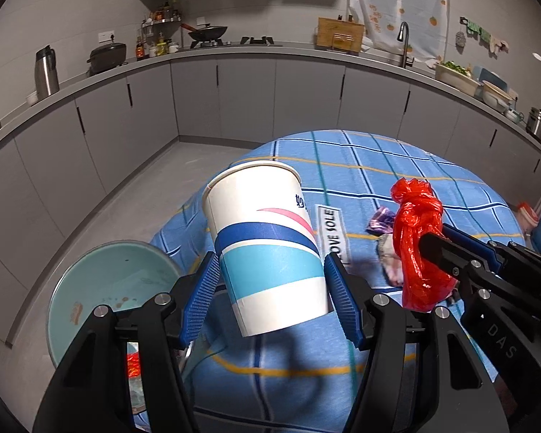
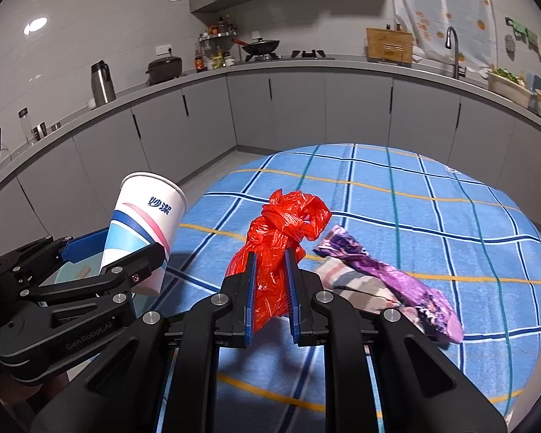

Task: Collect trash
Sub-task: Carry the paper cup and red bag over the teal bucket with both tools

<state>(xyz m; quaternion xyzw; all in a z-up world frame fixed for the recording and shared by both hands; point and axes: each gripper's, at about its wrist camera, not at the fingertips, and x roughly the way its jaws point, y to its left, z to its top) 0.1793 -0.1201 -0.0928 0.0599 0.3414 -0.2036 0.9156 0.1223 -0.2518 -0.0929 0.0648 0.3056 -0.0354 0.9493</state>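
My left gripper (image 1: 272, 270) is shut on a white paper cup (image 1: 267, 245) with blue and pink stripes, held tilted above the table's left edge; the cup also shows in the right wrist view (image 2: 140, 231). My right gripper (image 2: 271, 281) is shut on a knotted red plastic bag (image 2: 281, 245), lifted above the blue checked tablecloth (image 2: 414, 216); the bag also shows in the left wrist view (image 1: 420, 249). A crumpled purple wrapper (image 2: 396, 281) and a striped wrapper (image 2: 357, 285) lie on the cloth to the right of the bag.
A light blue bin lid (image 1: 111, 296) stands open at the lower left beside the table, with red trash (image 1: 133, 364) below it. A white label (image 1: 333, 234) lies on the cloth. Grey kitchen cabinets (image 1: 234, 97) and a counter run behind.
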